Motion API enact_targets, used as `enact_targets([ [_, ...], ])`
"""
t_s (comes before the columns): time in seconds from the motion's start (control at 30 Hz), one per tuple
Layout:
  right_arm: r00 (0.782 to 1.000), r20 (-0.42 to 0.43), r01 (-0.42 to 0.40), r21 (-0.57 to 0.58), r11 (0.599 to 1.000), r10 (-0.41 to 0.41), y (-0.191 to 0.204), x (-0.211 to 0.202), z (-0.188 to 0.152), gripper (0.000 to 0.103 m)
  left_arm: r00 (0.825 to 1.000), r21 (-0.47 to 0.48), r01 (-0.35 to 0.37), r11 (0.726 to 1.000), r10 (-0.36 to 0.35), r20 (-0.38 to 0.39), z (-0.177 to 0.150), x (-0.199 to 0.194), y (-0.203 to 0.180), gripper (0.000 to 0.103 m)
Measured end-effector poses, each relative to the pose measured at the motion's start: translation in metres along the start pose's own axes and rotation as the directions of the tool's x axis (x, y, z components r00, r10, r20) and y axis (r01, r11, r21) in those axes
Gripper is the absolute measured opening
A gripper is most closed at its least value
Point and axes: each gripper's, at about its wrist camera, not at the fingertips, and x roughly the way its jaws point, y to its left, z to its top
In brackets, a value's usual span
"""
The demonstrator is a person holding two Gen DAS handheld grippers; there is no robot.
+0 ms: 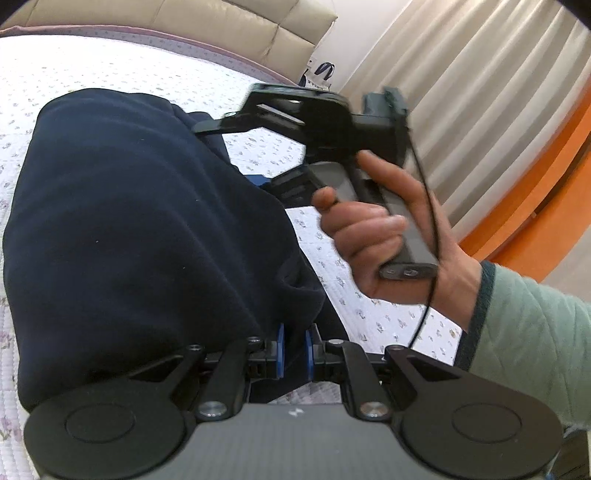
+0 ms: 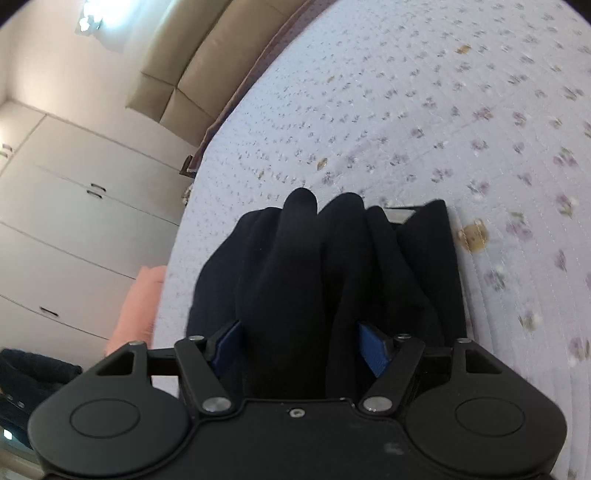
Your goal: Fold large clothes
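A dark navy garment (image 1: 140,229) hangs bunched over the white flowered bedspread (image 1: 92,70). My left gripper (image 1: 294,349) is shut on an edge of it, with the blue pads pinching the cloth. In the left wrist view the right gripper (image 1: 258,177) is to the right, held by a hand, its fingers reaching into the garment's far edge. In the right wrist view my right gripper (image 2: 301,343) is closed on a thick bunch of the navy garment (image 2: 325,266), blue pads (image 2: 373,347) pressed on both sides. The cloth hides the fingertips.
The bedspread (image 2: 406,110) fills the right wrist view. A beige padded headboard (image 1: 229,26) stands behind. Curtains (image 1: 480,92) and an orange wooden floor edge (image 1: 535,206) are to the right. White wardrobe doors (image 2: 74,206) and a pink cloth (image 2: 136,306) lie beside the bed.
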Motion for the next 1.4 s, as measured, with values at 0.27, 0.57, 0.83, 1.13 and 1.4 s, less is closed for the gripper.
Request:
enact_targets([
  [0.27, 0.987, 0.156, 0.048, -0.165, 0.985, -0.022, 0.042, -0.047, -0.005, 0.016, 0.999, 0.089, 0.05, 0.995, -0.051, 0.003, 0.015, 0.008, -0.021, 0.012],
  [0.57, 0.955, 0.199, 0.238, -0.07, 0.969, -0.22, -0.005, -0.055, -0.014, 0.016, 0.994, 0.047, 0.021, 0.999, -0.016, -0.11, -0.008, 0.052, -0.019, 0.012],
  [0.83, 0.905, 0.275, 0.343, -0.013, 0.939, -0.326, -0.011, -0.095, -0.026, 0.052, 0.958, -0.016, 0.094, 0.995, -0.095, -0.269, -0.059, 0.009, 0.0, 0.02],
  [1.13, 0.882, 0.311, 0.464, -0.438, 0.77, -0.355, 0.111, -0.1, -0.116, 0.039, 0.986, 0.077, -0.122, 0.99, 0.112, 0.12, 0.032, -0.067, 0.002, 0.023],
  [1.4, 0.841, 0.097, 0.533, -0.312, 0.786, -0.532, 0.027, -0.061, -0.15, 0.0, 0.948, 0.186, -0.316, 0.93, 0.302, 0.096, -0.016, -0.029, 0.006, 0.019],
])
